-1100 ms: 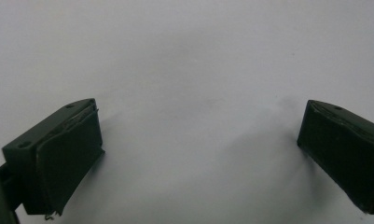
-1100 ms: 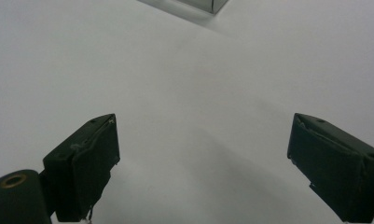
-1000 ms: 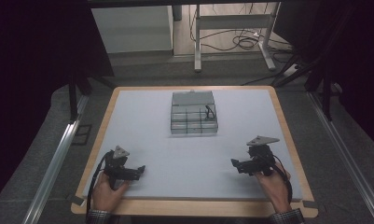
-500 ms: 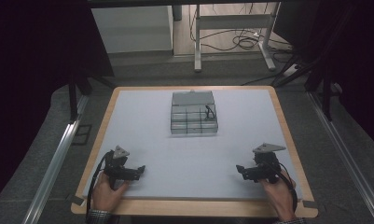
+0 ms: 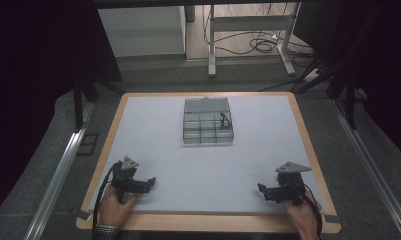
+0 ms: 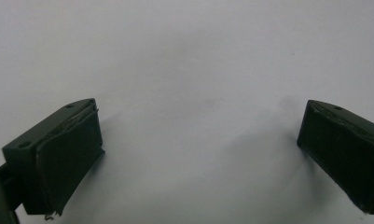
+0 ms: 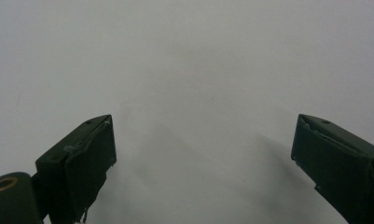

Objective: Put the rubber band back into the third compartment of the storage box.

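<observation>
A clear plastic compartment box [image 5: 207, 122] with its lid laid back sits in the middle far part of the white table mat [image 5: 208, 160]. One right-hand cell holds a small dark item [image 5: 223, 120]. My left gripper [image 5: 149, 183] rests near the front left edge, held by a hand, its jaws wide apart and empty. Close to the front right edge my right gripper [image 5: 262, 190] also stands open with nothing in it. In the left gripper view the gripper [image 6: 201, 154] faces bare mat. The right gripper [image 7: 203, 163] in its own view faces bare mat too.
A wooden rim [image 5: 208, 223] frames the mat. Metal rails [image 5: 58, 175] run along both sides of the table. Beyond the far edge stand a white cabinet [image 5: 138, 30] and a metal stand [image 5: 248, 25] with cables on the floor.
My right gripper has drawn back toward the front right edge of the table. The left gripper has stayed in place.
</observation>
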Motion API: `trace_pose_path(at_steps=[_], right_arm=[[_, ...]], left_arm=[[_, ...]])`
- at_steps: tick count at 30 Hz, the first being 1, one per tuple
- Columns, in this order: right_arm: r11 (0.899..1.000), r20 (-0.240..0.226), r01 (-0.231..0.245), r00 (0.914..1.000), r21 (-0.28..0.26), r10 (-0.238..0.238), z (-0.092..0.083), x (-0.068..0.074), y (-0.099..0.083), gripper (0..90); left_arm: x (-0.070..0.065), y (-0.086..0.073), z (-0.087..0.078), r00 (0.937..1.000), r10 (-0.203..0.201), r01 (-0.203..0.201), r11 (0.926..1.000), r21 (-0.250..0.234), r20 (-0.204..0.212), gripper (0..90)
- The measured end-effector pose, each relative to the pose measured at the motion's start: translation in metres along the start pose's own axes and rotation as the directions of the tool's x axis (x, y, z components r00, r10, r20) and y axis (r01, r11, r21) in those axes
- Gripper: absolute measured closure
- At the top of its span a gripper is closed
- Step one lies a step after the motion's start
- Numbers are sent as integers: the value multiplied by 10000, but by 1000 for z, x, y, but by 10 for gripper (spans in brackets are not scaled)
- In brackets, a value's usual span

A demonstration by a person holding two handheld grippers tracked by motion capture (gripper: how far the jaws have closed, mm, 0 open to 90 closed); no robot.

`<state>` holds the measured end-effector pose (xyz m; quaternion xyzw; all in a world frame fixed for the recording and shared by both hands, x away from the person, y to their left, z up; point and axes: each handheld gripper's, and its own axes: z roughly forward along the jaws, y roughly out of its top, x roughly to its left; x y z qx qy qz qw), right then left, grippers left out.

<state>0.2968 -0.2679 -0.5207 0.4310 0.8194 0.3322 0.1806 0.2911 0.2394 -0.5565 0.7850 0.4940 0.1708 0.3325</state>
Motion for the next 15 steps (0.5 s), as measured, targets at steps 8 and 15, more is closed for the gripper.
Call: trace_pose_path(at_steps=[8, 15], right_arm=[[9984, 319, 270, 9992, -506, -254, 3, 3, -17, 57], [9964, 405, 185, 9991, -825, -151, 3, 4, -22, 57]], left_arm=[[0, 0, 0, 10000, 8, -8, 10000, 6, 1, 0], [0, 0, 0, 10000, 4, -4, 10000, -5, -5, 0]])
